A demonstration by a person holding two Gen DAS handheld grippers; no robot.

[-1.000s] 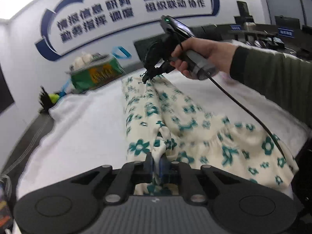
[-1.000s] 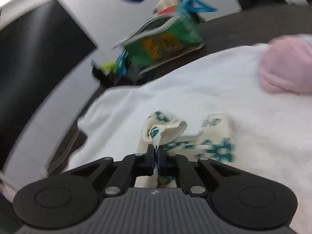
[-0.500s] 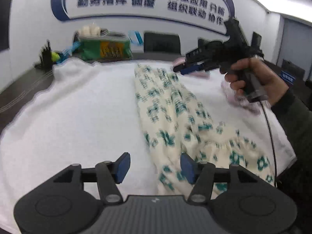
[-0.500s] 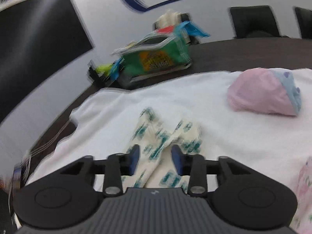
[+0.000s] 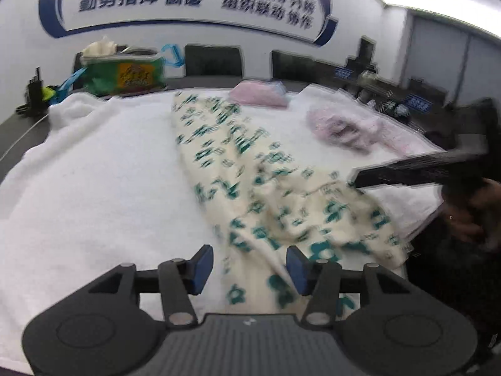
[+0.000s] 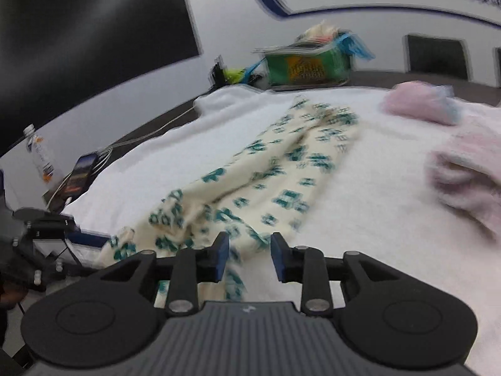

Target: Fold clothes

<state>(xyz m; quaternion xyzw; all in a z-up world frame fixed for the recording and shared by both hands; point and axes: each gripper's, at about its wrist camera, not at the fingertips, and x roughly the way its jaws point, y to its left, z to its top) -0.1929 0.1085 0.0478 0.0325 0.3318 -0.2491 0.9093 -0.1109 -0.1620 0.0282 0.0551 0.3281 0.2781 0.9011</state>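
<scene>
Your left hand-held gripper (image 5: 249, 266) wide open, empty, over floral pants (image 5: 250, 169); your right hand-held gripper (image 6: 249, 255) parted, gripping nothing, above waistband end.

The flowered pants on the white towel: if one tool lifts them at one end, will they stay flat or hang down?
The flowered pants will probably hang down limp: the cloth already lies in soft wrinkles. They look thin, so likely light. On the fluffy white towel they may drag rather than slide.
</scene>
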